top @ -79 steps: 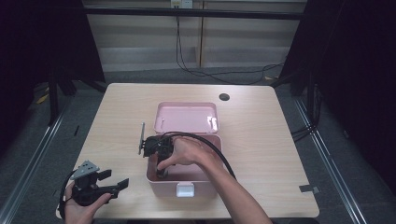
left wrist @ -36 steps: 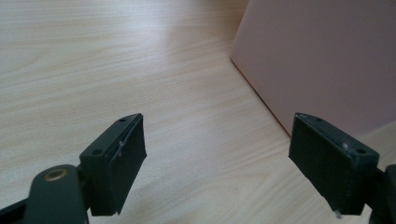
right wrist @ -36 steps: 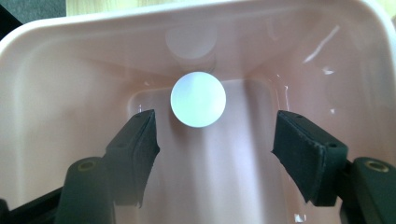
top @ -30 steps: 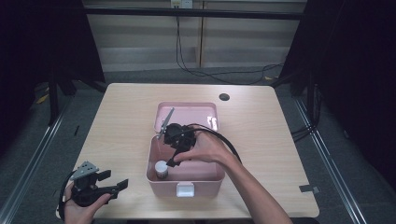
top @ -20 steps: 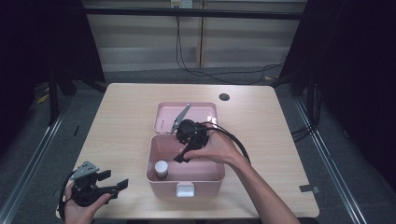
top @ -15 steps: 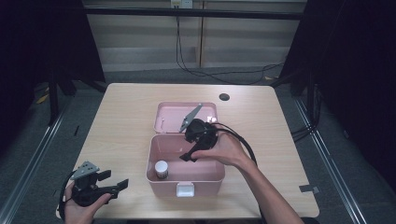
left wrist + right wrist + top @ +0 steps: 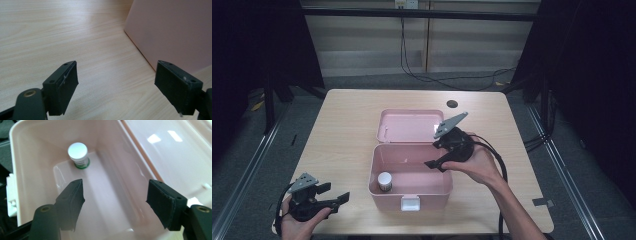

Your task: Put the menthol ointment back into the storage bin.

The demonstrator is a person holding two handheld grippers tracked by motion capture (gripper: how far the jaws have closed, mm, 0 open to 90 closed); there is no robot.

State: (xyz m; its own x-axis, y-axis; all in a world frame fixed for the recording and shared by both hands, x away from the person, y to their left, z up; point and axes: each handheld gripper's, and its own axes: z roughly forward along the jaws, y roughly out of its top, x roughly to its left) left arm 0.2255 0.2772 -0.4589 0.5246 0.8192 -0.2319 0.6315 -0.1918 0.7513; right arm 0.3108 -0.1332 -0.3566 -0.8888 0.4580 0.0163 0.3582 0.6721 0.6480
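An open pink box (image 7: 439,186) sits mid-table with its lid (image 7: 407,125) folded flat behind it. Inside, at the front-left corner, a small bottle with a white cap (image 7: 385,181) stands upright; the right gripper view shows the bottle (image 7: 77,153) ahead of the jaws, well apart from them. My right gripper (image 7: 432,164) hovers over the box's right rim, open, its jaws having just been opening with nothing between them (image 7: 117,202). My left gripper (image 7: 338,200) rests near the table's front-left corner, open and empty (image 7: 120,87), facing the box's outer wall (image 7: 172,32).
The wooden table (image 7: 342,135) has a dark round hole (image 7: 452,104) near its back edge. A white latch (image 7: 410,202) sticks out from the box's front. Cables (image 7: 437,75) lie on the floor behind the table.
My right gripper has travelled from the box's left side, above the bottle, to the right rim and risen a little. The bottle stays standing in the box. The left gripper kept still.
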